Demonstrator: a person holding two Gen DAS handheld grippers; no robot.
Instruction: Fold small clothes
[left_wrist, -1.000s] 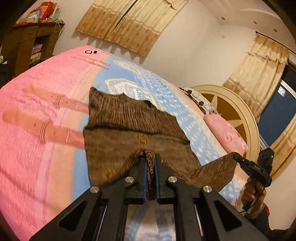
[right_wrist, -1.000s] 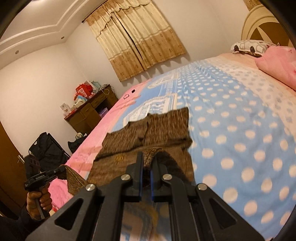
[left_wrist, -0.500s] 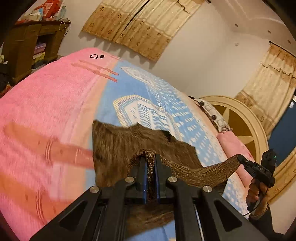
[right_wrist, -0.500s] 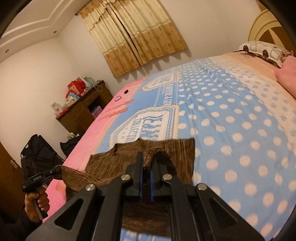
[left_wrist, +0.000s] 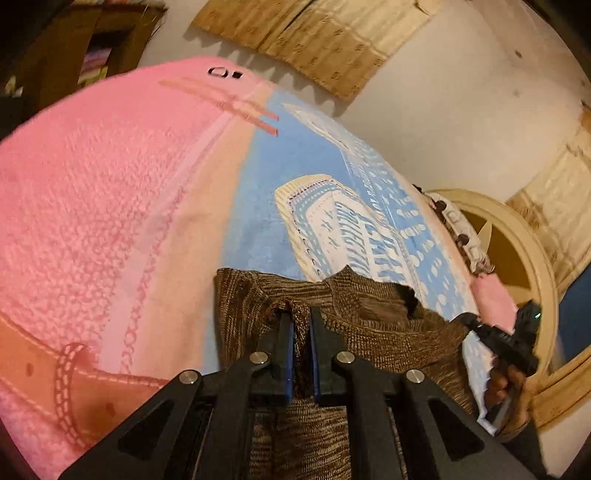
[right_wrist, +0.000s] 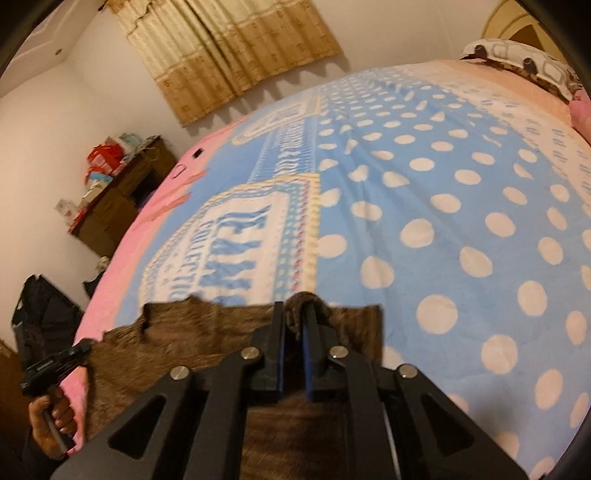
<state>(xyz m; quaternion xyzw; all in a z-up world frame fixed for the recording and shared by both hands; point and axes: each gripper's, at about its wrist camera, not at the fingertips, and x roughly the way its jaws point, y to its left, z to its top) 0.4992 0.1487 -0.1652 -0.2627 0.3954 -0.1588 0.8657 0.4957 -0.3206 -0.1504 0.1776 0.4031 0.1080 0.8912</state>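
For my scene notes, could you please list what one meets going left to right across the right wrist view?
Left gripper → wooden cabinet → brown knit garment → right gripper → polka-dot blanket → patterned pillow

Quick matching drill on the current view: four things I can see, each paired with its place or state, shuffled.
1. brown knitted garment
2. wooden cabinet
3. black bag
4. grey patterned pillow

a. head of the bed
b. on the floor by the wall
c. pinched in both tongs
d. cluttered top, beside the bed

Pairs: 1-c, 2-d, 3-b, 4-a
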